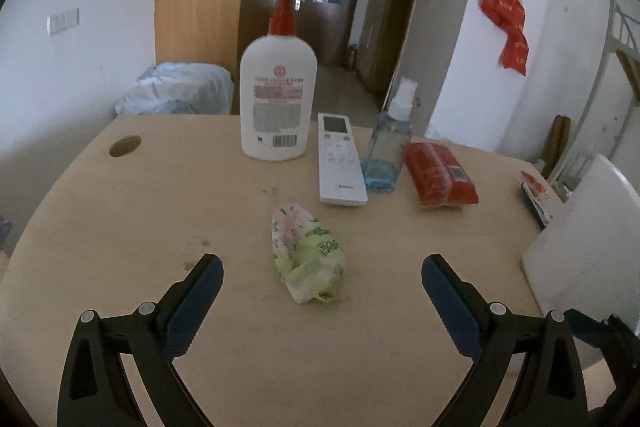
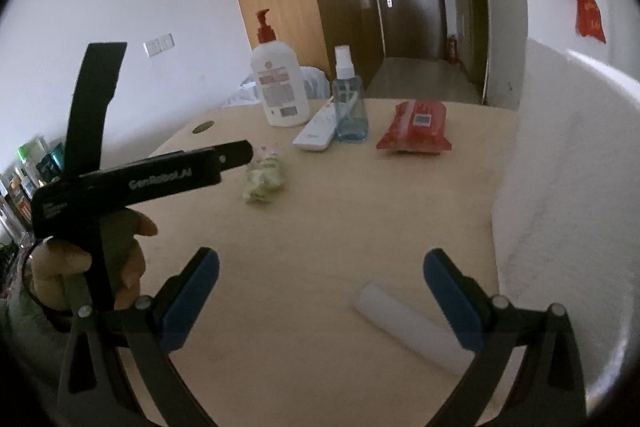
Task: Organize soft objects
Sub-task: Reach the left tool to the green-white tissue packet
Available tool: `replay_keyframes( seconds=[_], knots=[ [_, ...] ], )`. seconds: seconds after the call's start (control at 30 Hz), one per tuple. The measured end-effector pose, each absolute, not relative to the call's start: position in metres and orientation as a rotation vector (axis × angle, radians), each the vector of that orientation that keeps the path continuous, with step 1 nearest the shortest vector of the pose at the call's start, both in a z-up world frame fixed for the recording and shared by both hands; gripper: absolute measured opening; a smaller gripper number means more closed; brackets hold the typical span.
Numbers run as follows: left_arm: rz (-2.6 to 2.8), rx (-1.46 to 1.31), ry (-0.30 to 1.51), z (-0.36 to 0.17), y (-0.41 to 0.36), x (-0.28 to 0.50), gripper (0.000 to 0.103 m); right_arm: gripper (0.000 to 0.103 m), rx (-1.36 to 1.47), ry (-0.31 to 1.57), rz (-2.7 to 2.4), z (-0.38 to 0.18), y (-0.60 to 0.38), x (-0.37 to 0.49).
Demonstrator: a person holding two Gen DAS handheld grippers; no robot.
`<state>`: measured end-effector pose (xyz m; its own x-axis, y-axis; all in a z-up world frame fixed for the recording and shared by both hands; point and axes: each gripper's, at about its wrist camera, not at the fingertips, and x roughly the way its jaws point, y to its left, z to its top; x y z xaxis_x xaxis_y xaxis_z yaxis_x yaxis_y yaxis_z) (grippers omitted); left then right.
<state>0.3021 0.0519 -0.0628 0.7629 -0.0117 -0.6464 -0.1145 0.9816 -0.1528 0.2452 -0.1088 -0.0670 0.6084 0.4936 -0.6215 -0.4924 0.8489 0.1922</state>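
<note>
Blue-padded left gripper [image 1: 322, 273] with jaws spread wide, empty, above the table [image 1: 140, 211]. Between and just beyond its fingers lies a crumpled green-and-pink soft pack [image 1: 307, 253], creased and partly flattened. Farther back: white remote [image 1: 340, 159], blue spray bottle [image 1: 390, 147], red soft pack [image 1: 440, 174], white pump bottle [image 1: 279, 95]. Right gripper [image 2: 321, 271] likewise wide open, empty, over a white cylinder [image 2: 412, 327].
</note>
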Motion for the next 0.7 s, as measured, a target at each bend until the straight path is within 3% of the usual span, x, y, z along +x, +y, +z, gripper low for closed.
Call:
replay_keyframes(
  seconds=[0.43, 0.7],
  knots=[
    [0.096, -0.154, 0.777, -0.086, 0.053, 0.328, 0.095, 0.103, 0.032, 0.762, 0.614, -0.077, -0.108, 0.26],
    [0.119, -0.101, 0.805, -0.092, 0.047, 0.334, 0.077, 0.103, 0.034, 0.764, 0.627, -0.078, -0.107, 0.262]
  ],
)
